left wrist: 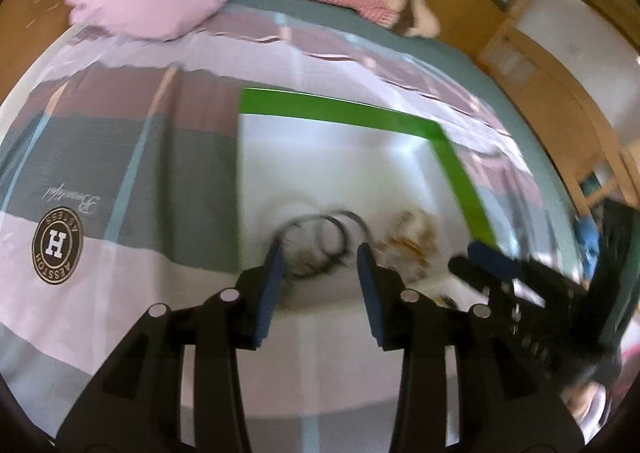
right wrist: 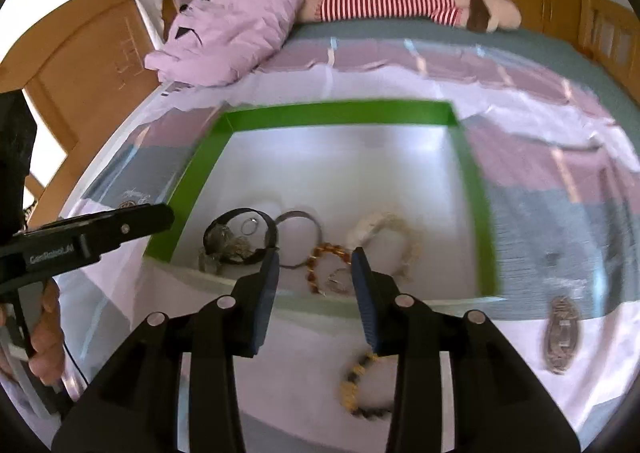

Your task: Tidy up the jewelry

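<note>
Both pairs of blue-padded fingers stand spread apart with nothing between them: the left gripper (left wrist: pixel 320 253) hangs over the near part of a green-walled tray (right wrist: pixel 340 113), and the right gripper (right wrist: pixel 316 257) hangs over the tray's near edge. On the tray's white floor the jewelry lies in a loose row: a dark bangle (right wrist: pixel 240 233) with a small silver ring (right wrist: pixel 250 227) and a tangle of chain inside it, a thin metal bangle (right wrist: pixel 299 239) just beside it, an amber bead bracelet (right wrist: pixel 324 265), and a pale bracelet (right wrist: pixel 386 239) to the right. Outside the tray, on the striped bedspread (right wrist: pixel 560 189), lie a yellow and dark bead bracelet (right wrist: pixel 360 389) near the right gripper and a brown oval piece (right wrist: pixel 560 333) farther right. The left wrist view is blurred.
</note>
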